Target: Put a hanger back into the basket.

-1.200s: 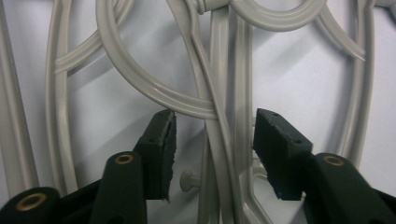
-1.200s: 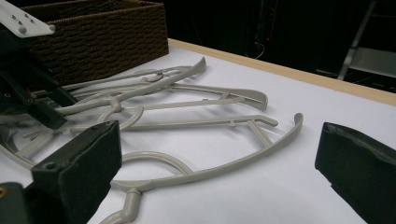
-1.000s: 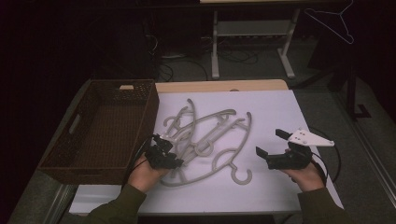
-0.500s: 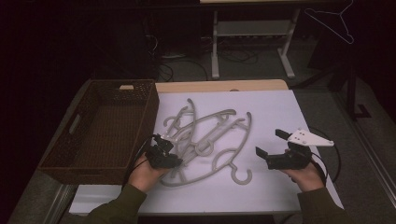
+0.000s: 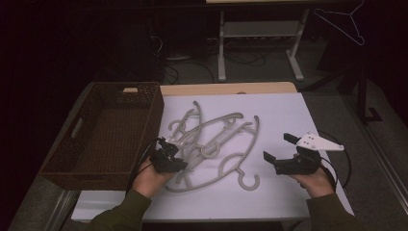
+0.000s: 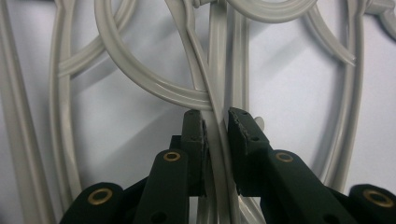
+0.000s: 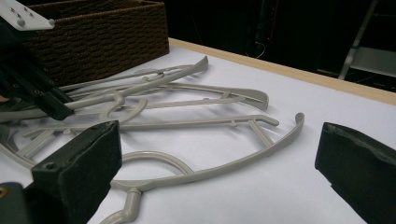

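Several grey plastic hangers (image 5: pixel 211 139) lie tangled on the white table top (image 5: pixel 288 110). At the heap's near left edge my left gripper (image 5: pixel 179 162) has just been closing its jaws. In the left gripper view the left gripper (image 6: pixel 215 122) has a thin hanger bar (image 6: pixel 217 140) between its pads, and both pads touch it. My right gripper (image 5: pixel 278 146) rests on the table to the right of the heap, jaws wide open and with nothing between them. In the right gripper view the right gripper (image 7: pixel 219 140) faces the hangers (image 7: pixel 196 121), with the left gripper (image 7: pixel 37 88) beyond them.
A dark wicker basket (image 5: pixel 156 110) stands along the table's left side, seen too as a brown wall (image 7: pixel 93 32). Behind the table are a metal desk frame (image 5: pixel 260 43), floor cables and a wire hanger (image 5: pixel 344 21) hanging at the back right.
The left gripper's jaws have drawn together around a hanger bar at the heap's edge. Both hands and the hangers stay where they were.
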`<state>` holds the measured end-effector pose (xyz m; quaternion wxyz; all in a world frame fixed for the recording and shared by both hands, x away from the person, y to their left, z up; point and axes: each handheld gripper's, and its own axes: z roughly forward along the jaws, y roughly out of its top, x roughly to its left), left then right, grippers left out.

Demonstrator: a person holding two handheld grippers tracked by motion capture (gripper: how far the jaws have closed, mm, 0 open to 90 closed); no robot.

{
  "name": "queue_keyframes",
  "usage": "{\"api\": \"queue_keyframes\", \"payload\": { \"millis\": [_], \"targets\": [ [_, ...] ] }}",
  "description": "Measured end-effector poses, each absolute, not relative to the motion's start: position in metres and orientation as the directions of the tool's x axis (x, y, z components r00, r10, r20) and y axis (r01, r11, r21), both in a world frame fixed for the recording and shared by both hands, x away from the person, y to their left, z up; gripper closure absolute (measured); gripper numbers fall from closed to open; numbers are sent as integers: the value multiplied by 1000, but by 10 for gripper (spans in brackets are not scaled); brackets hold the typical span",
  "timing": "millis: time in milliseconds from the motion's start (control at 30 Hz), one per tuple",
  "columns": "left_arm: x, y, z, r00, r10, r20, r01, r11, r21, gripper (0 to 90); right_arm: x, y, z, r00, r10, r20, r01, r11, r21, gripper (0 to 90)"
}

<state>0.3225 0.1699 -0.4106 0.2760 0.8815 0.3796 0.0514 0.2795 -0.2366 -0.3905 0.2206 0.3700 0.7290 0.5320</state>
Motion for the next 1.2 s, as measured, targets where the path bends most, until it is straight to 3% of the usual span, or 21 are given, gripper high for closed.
{"api": "queue_keyframes", "payload": {
  "millis": [833, 1200],
  "targets": [
    [319, 171, -388, 689, 704, -169, 639, -480, 601, 803, 280, -238, -391, -627, 776, 73, 304, 156, 940, 3],
    [316, 167, -370, 716, 678, -167, 594, -465, 657, 822, 280, -238, -392, -622, 779, 83, 313, 150, 938, 3]
  ]
}}
